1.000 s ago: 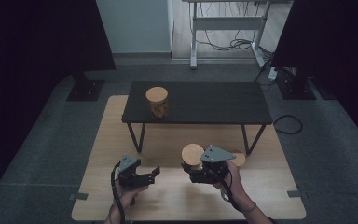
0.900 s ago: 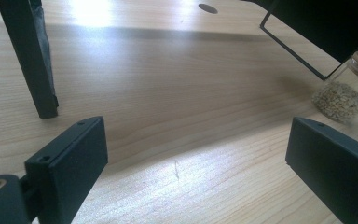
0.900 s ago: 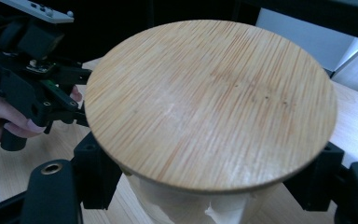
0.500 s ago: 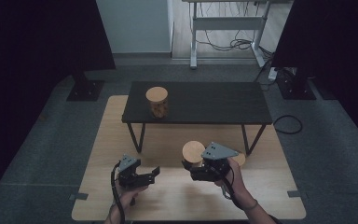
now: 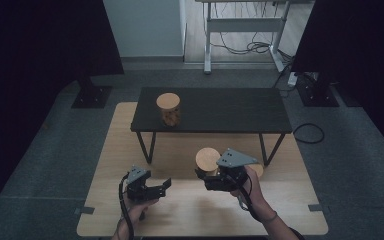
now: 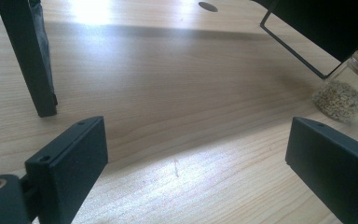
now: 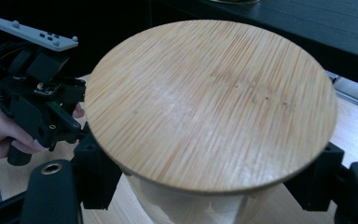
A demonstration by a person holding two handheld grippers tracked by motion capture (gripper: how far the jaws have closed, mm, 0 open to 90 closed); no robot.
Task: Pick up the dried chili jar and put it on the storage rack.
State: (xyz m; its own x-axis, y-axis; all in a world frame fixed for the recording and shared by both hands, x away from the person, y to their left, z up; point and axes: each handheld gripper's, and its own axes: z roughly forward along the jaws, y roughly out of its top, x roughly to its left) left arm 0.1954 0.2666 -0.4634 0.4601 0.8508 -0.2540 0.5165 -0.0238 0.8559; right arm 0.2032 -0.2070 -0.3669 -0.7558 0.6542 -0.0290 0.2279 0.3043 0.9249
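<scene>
Bamboo-lidded jar [image 7: 205, 112]: clamped between the right gripper [image 5: 205, 176] jaws — lifted above the wooden board [image 5: 130, 130].
Left gripper [image 5: 164, 187]: jaws wide, empty — well apart from it.

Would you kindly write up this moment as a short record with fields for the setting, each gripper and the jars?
setting: low black table standing on a light wooden board
right gripper: shut on the jar with wooden lid, jaws on either side of the glass just under the lid
left gripper: open, nothing between its jaws, above the board
second jar: upright on the black table, wooden lid on, dark contents
third jar: holds grain, beside the table's leg
</scene>
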